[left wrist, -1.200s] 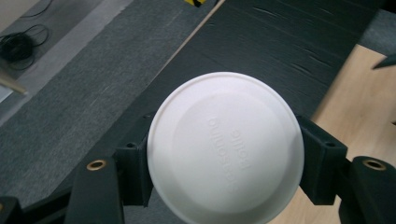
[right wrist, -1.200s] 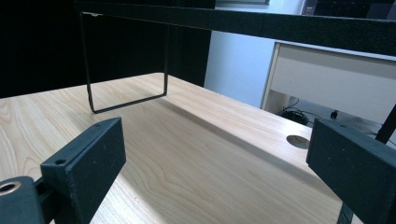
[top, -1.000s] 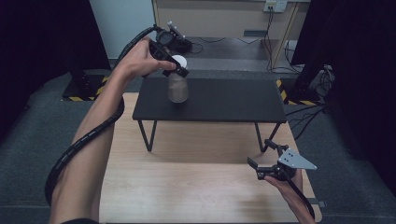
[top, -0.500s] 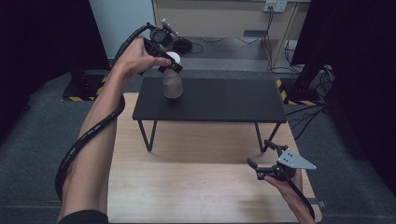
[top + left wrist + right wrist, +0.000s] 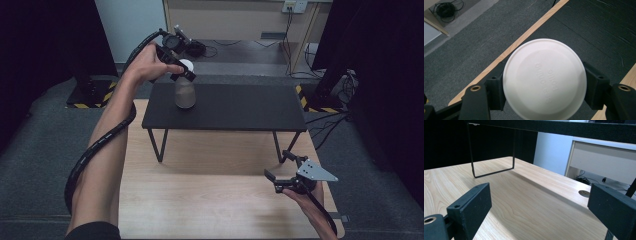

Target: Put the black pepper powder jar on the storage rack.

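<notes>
White plastic, embossed with faint lettering we cannot read, is what the left gripper view looks down on: the round lid of a bottle, with a black jaw pressed against it on each side. In the high view the left gripper sits at the top of that bottle, which stands upright on the far left part of the low black table, close to its far edge.

We judge that we are in the middle of the job. The grip on the lid is made, and the bottle is at or just off the tabletop; we cannot tell whether its base touches. Whether we are unscrewing the lid or carrying the whole bottle is not clear either, so the move itself is left to do.

The bottle's body looks greyish and cloudy. We cannot make out anything inside it, and with the lid on, the contents are hidden from above.

Our right gripper waits well apart, low at the near right over the wooden floor board, jaws spread wide with nothing between them.
</notes>
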### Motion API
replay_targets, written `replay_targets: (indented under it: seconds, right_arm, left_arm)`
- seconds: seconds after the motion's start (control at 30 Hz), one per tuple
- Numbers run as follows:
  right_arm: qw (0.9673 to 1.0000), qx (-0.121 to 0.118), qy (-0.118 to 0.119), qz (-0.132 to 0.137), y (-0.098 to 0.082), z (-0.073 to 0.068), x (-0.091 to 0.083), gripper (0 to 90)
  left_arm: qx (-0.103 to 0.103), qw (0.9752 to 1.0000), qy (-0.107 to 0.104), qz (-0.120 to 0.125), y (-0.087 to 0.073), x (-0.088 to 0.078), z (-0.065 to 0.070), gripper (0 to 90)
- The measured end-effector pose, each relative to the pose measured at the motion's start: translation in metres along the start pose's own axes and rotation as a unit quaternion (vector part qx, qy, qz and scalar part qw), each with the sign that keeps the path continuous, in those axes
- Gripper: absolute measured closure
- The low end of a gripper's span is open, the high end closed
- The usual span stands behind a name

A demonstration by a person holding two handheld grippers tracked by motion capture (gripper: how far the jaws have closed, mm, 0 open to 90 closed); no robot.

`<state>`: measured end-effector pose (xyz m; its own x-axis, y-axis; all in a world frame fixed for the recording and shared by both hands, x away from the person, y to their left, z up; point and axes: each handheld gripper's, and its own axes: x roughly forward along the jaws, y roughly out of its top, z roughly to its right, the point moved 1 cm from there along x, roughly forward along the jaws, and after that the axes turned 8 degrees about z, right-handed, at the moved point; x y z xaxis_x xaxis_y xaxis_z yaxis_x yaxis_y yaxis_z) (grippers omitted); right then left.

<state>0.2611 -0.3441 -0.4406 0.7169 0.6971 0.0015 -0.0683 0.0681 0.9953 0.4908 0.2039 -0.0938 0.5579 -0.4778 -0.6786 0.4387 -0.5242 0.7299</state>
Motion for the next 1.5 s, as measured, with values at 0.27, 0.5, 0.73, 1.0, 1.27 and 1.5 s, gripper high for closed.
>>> replay_targets:
  seconds: [0.27, 0.5, 0.73, 1.0, 1.27, 1.5]
  right_arm:
    - [1.0, -0.003, 0.004, -0.006, 0.0, -0.001, 0.001, 5.1]
    - [0.9999, -0.006, 0.008, -0.007, 0.0, -0.001, 0.002, 5.2]
    - [0.9999, -0.009, 0.009, -0.008, 0.001, -0.001, 0.002, 5.2]
    - [0.9998, -0.013, 0.012, -0.011, 0.001, -0.002, 0.003, 5.4]
    - [0.9997, -0.014, 0.014, -0.013, 0.002, -0.002, 0.004, 5.5]
    - [0.9996, -0.015, 0.018, -0.015, 0.002, -0.003, 0.005, 5.5]
  left_arm:
    - [-0.018, 0.9998, -0.001, 0.012, -0.007, 0.0, -0.005, 32.9]
    - [-0.027, 0.9995, 0.001, 0.016, -0.011, -0.001, -0.007, 32.6]
    - [-0.022, 0.9996, 0.006, 0.013, -0.012, 0.001, -0.003, 19.8]
    - [-0.02, 0.9997, 0.012, 0.012, -0.013, 0.001, -0.001, 15.2]
    - [-0.016, 0.9997, 0.009, 0.017, -0.02, -0.004, 0.0, 8.7]
    - [-0.004, 0.9995, 0.005, 0.032, -0.029, -0.022, 0.002, 4.8]
